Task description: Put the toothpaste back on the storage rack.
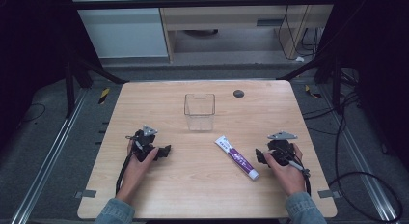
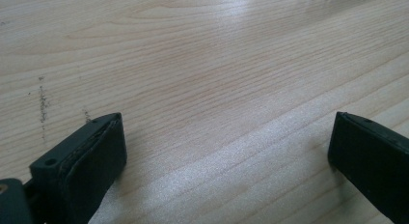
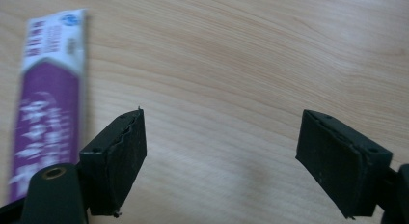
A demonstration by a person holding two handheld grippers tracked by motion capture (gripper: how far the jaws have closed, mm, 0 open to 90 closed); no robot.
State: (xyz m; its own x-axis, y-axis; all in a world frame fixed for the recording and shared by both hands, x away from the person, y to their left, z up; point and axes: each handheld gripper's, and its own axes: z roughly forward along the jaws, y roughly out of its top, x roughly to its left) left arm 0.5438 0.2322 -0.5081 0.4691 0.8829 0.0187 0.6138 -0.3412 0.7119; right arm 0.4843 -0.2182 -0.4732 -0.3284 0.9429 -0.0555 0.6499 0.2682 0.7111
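- Right gripper [image 3: 219, 156]: jaws spread wide, nothing between the pads, bare wood beneath them; in the right gripper view the toothpaste tube [image 3: 46, 93] lies just outside one jaw, not touching it.
- Left gripper [image 2: 226, 156]: jaws released too, well apart, grasping nothing, only wood grain between them.
- From the high view, both grippers sit low over the near half of the worktop [image 1: 202, 185], each in a hand, with denim sleeves entering from the bottom edge.
- Toothpaste tube [image 1: 236, 157], white and purple, lies flat and slanted on the worktop, just beside the right gripper [image 1: 262, 155] on its inner side, and well apart from the left gripper [image 1: 166, 150].
- Clear plastic container [image 1: 199, 111] stands upright beyond the tube, near the middle of the worktop, nothing seen inside it.
- Small dark round spot [image 1: 238, 93] sits near the far edge, beside the container.
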